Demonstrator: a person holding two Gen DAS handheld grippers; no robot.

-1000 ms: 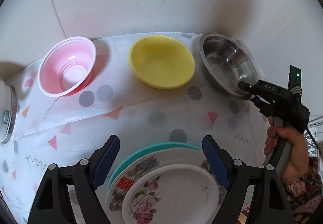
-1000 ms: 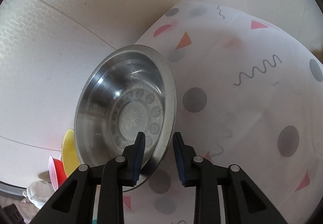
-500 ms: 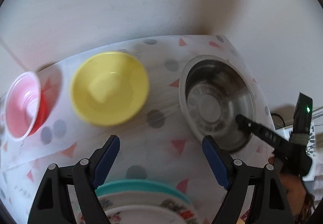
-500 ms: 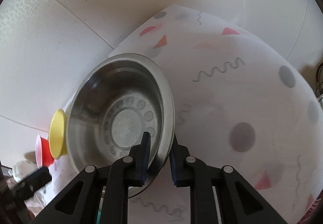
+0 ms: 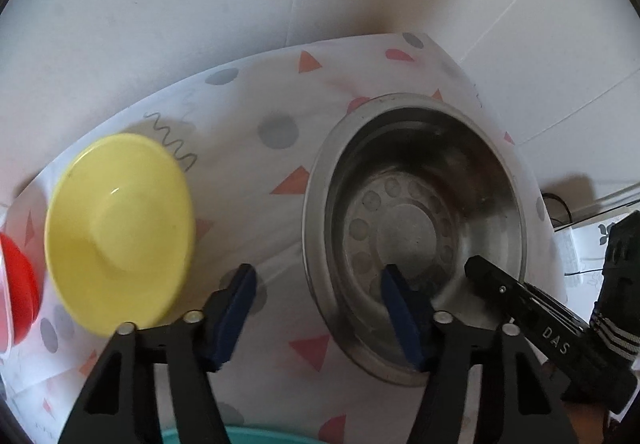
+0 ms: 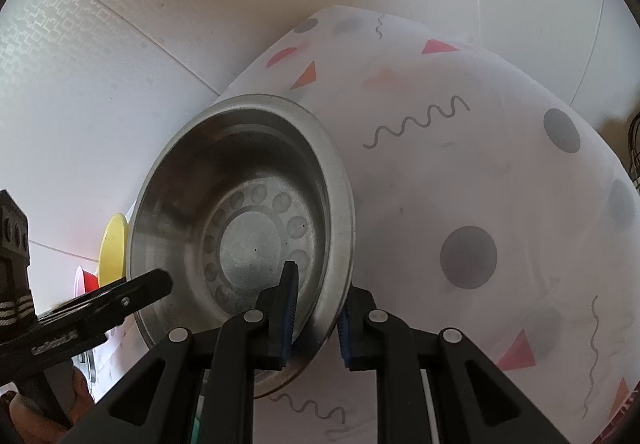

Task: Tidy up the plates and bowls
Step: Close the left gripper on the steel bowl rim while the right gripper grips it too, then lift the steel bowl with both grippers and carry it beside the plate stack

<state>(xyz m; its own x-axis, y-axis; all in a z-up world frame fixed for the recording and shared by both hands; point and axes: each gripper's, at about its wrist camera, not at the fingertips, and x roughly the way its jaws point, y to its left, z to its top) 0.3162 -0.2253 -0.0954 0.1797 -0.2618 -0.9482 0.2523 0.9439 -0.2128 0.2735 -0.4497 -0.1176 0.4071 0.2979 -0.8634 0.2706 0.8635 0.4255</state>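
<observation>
My right gripper has its fingers clamped on the near rim of the steel bowl, hiding that edge. My left gripper is spread wide, straddling the bowl's other rim. Beyond, the yellow bowl sits blurred on the patterned surface; a red bowl is cut off.

The light was soft and a bit dim, with gray shadows on the white wall in both views. The yellow bowl looked blurry and carried one tiny shiny spot, and the metal bowl had pale shine on its inside. Both round pictures bent everything near the edges, and the corners were black.
</observation>
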